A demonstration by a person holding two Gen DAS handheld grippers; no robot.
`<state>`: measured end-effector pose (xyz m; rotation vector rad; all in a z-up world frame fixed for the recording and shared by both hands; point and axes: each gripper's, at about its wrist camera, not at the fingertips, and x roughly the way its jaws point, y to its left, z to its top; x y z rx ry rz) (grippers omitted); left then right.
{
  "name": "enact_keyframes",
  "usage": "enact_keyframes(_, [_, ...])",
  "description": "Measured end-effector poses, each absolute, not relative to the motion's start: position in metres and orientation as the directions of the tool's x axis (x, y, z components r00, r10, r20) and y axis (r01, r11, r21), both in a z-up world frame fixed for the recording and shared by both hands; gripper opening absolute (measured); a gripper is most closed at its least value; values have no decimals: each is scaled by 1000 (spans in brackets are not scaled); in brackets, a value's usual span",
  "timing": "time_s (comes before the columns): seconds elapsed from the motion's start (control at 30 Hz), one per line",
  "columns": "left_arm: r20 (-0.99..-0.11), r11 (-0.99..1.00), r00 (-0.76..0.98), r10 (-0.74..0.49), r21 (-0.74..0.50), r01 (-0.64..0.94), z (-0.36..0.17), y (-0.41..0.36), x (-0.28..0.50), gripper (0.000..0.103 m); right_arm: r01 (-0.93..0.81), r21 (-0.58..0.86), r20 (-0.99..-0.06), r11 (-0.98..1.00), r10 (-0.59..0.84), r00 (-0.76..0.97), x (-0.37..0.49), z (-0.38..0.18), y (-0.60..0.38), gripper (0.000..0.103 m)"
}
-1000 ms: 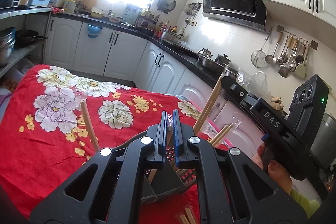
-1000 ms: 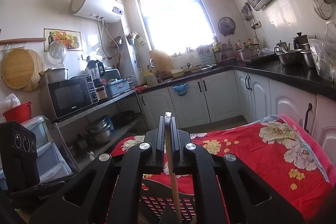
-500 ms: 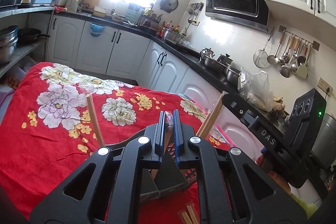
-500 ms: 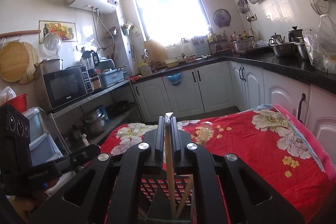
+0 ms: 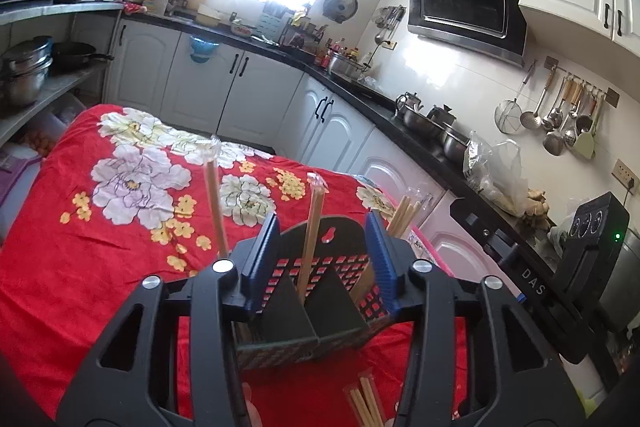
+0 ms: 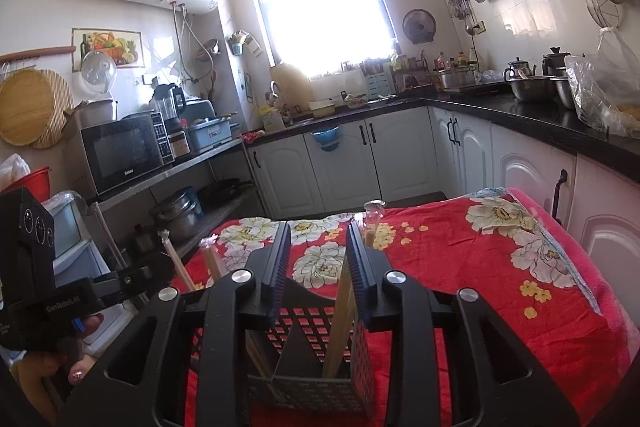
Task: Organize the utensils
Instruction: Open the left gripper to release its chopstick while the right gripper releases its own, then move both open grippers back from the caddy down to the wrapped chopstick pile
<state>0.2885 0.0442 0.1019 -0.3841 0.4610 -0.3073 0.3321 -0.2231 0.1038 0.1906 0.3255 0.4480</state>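
Both my grippers were spread wide, holding nothing: left gripper (image 5: 320, 263), right gripper (image 6: 318, 269). The black perforated plastic utensil holder (image 5: 320, 315) sat on the red floral blanket-covered desk (image 5: 80, 247). A plastic-wrapped pair of wooden chopsticks (image 5: 312, 231) stood in it nearly upright, long axis vertical, wrapper tip up, leaning a bit right. Another wrapped pair (image 5: 215, 199) stood beside my left finger, its bottom hidden. More chopsticks (image 5: 366, 407) lay at the frame bottom, cut off.
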Motion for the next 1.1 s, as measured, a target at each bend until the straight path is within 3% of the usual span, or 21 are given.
enact_keyframes(0.63, [-383, 873, 847, -369, -454, 175, 90, 57, 246, 91, -414, 194, -323, 889, 456, 829, 294, 99, -218, 54])
enact_keyframes(0.77, [-374, 867, 850, -372, -468, 173, 87, 62, 237, 92, -421, 187, -334, 887, 461, 822, 286, 96, -215, 61])
enact_keyframes(1.1, [-373, 859, 853, -365, -487, 154, 78, 68, 217, 92, -438, 184, -355, 880, 475, 806, 263, 86, -214, 66])
